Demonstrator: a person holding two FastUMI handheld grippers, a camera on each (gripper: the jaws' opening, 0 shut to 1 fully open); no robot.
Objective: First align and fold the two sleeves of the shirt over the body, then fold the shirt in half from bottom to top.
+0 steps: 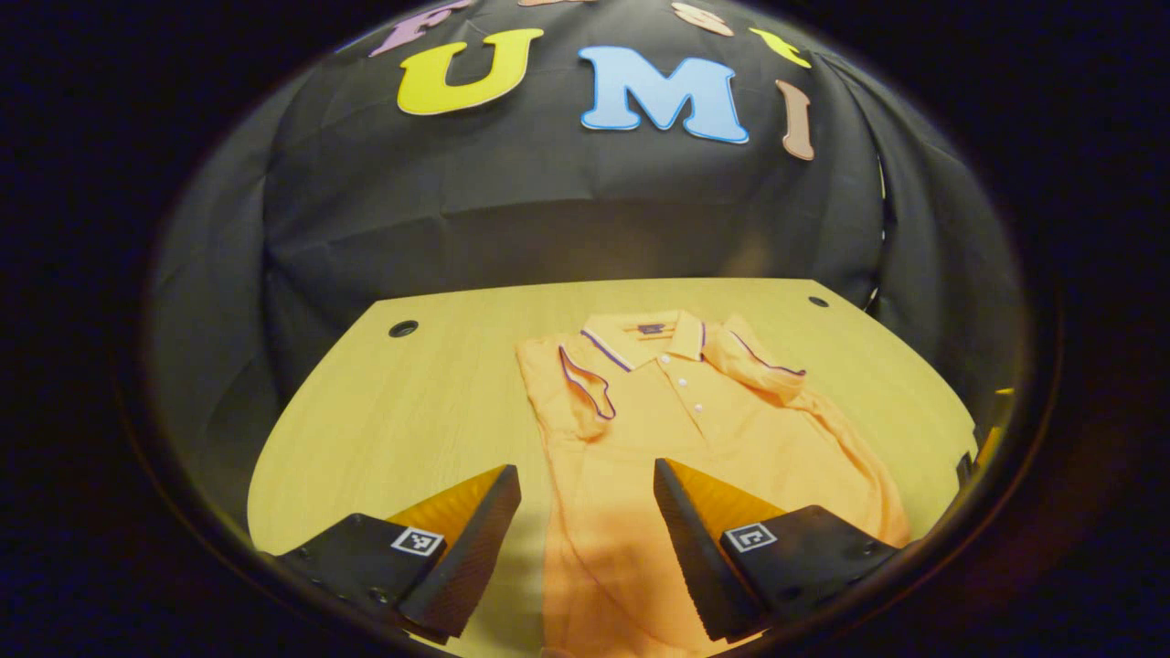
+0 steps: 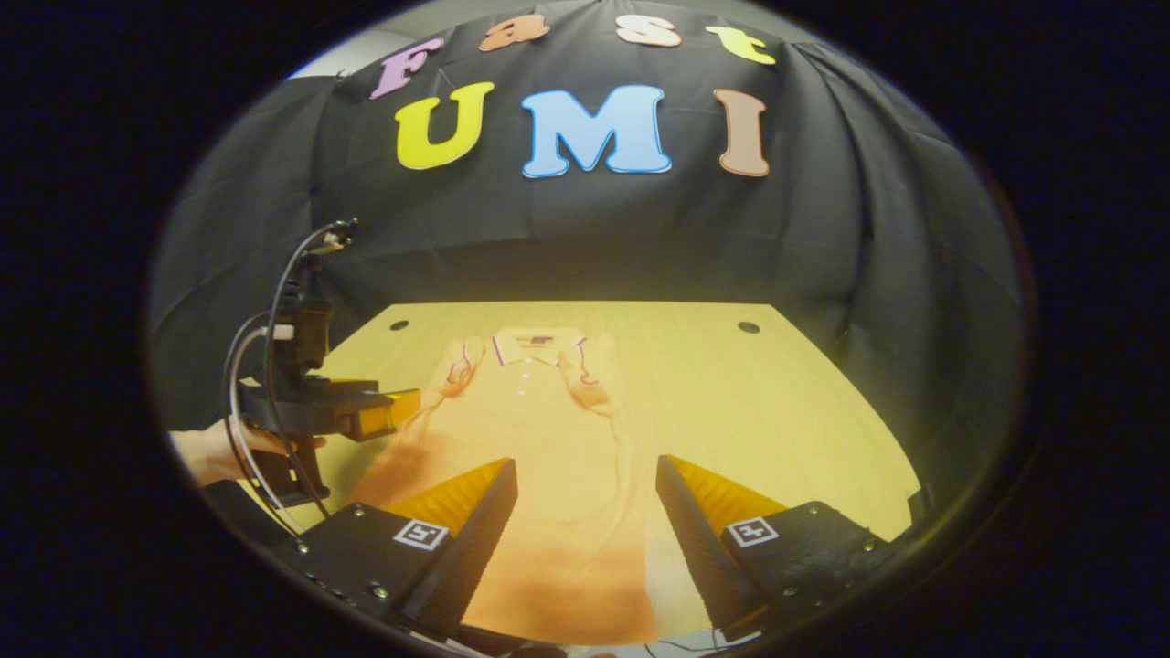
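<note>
An orange polo shirt (image 1: pixel 676 429) lies flat on the wooden table (image 1: pixel 420 402), collar at the far end, both short sleeves folded in over the body. My left gripper (image 1: pixel 585 489) hovers open above the shirt's lower body, nothing between its fingers. In the right gripper view the same shirt (image 2: pixel 539 429) stretches from the far collar to the near hem. My right gripper (image 2: pixel 585 484) stands open over the hem end, holding nothing. The left gripper (image 2: pixel 388 411) also appears at the left of that view, held by a hand (image 2: pixel 215 452) beside the shirt.
Black cloth walls close in the table at the back and sides. Two cable holes sit near the far corners of the table (image 2: pixel 749 326). Bare wood lies left (image 1: pixel 384 429) and right (image 2: pixel 759 411) of the shirt. Cables (image 2: pixel 247 393) loop off the left gripper.
</note>
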